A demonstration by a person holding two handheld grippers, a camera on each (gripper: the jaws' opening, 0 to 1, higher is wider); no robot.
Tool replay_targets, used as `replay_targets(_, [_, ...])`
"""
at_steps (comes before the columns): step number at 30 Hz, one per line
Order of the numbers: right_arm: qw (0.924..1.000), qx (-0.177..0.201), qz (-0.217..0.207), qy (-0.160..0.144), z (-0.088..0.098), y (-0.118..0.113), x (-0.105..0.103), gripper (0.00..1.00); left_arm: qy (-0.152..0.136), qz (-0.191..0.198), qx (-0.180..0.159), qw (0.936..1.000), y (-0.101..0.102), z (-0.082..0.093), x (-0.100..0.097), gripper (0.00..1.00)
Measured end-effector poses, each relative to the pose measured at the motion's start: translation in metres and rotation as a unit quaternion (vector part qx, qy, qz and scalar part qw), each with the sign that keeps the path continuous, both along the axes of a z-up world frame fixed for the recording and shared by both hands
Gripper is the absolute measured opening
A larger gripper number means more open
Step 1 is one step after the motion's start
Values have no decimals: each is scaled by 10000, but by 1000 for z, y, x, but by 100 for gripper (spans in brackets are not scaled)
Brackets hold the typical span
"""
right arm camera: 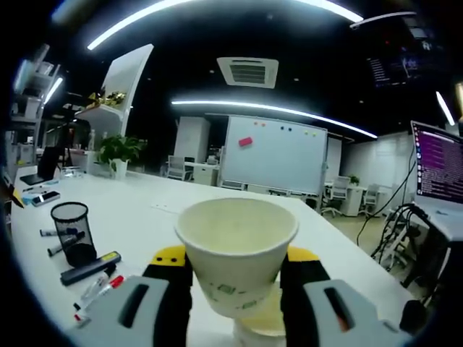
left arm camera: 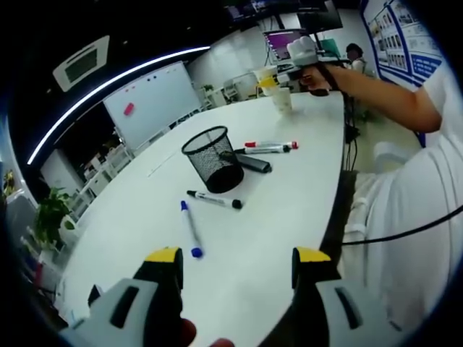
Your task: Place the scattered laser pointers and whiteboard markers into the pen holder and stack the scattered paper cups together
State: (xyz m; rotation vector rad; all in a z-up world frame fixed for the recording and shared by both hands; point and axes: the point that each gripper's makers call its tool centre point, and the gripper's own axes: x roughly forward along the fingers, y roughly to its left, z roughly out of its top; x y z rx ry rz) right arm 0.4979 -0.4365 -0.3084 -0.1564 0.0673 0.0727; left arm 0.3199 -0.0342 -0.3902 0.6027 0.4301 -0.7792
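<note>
Cup-stacking step in hand. Centre of the right gripper view: right claw (right arm camera: pixel 235 285) clenched on a paper cup (right arm camera: pixel 236 253), held upright just above a second cup (right arm camera: pixel 262 324) at the lower edge; lowering squarely into it is judged next. Left claw (left arm camera: pixel 239 278), bottom of the left gripper view, is spread empty over the table (left arm camera: pixel 282 210). Beyond lie the blue marker (left arm camera: pixel 191 229), black marker (left arm camera: pixel 215 199) and mesh pen holder (left arm camera: pixel 213 159).

Both views face the white table (left arm camera: pixel 289 210), sharing the pen holder (left arm camera: pixel 213 159).
</note>
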Motion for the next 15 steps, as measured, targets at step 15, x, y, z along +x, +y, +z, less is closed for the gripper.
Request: replay_targets(15, [9998, 79, -163, -65, 6, -12, -13, 48, 18, -13, 15, 10000, 2, -2, 2, 61])
